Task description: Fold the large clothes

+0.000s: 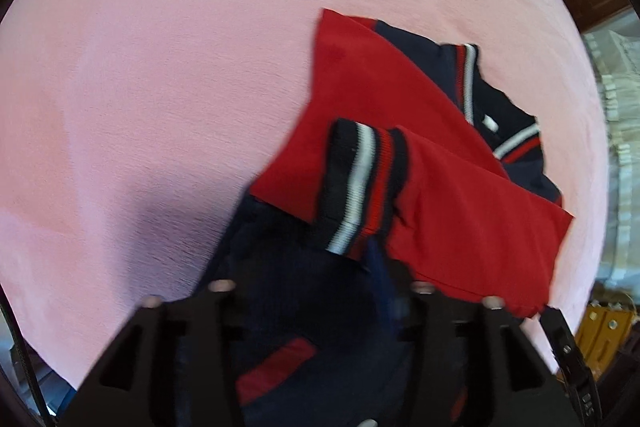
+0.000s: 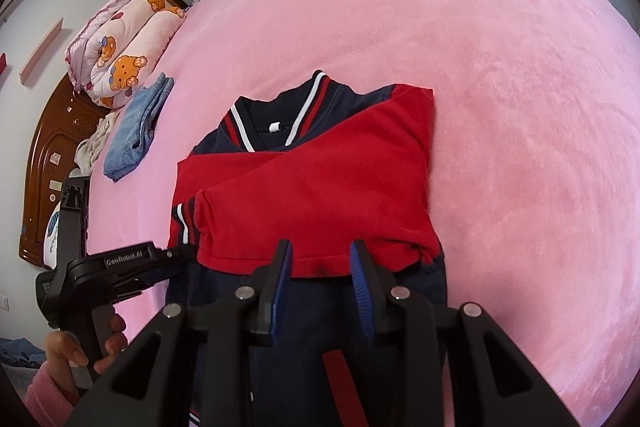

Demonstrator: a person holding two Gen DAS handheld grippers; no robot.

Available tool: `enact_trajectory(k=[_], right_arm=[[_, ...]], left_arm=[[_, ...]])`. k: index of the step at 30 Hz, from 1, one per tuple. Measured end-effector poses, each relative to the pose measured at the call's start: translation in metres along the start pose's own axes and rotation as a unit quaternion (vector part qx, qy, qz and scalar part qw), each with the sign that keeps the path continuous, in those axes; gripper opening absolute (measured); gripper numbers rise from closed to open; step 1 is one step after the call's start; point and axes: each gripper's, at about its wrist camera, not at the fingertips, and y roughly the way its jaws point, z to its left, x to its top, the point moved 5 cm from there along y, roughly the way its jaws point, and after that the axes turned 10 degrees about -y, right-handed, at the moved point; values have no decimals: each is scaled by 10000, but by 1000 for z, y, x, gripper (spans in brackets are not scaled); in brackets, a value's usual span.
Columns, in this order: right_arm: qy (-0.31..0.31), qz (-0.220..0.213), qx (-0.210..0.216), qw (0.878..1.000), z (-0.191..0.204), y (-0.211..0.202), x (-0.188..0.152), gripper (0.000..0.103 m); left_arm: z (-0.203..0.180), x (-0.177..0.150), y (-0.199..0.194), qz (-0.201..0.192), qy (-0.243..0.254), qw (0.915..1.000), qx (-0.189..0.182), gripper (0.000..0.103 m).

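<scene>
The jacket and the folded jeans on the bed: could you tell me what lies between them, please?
Only bare pink blanket lies between the jacket and the jeans, seen in the right wrist view.

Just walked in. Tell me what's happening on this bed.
A person with a handheld gripper in each hand is folding a red and navy jacket on the pink bedspread. Both red sleeves are already folded across its front. The right gripper hovers at the lower sleeve's edge, jaws apart with nothing pinched. The left gripper is at the striped cuff; whether it grips is unclear. Folded jeans and a rolled quilt lie near the headboard.
</scene>
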Motion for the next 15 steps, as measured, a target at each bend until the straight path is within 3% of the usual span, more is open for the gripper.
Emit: enact_trajectory(k=[3,6,9,15], right_arm=[[35,-5,-13,10000,-3,0,0,29],[99,-20,-37,9999,-6,1,-1,30],[128,-51,-53,9999,-6,0,-1,29],[24,-67,25,10000,0,1,0,29]], left_arm=[[4,1,-1,-21,-30,9998,-186,52],[1,2,-2,-6,69,9989,-469,20],[-6,3,-10,-175,301,9989,-321,9],[-23,7,-47,-629,458,9958,-488,5]])
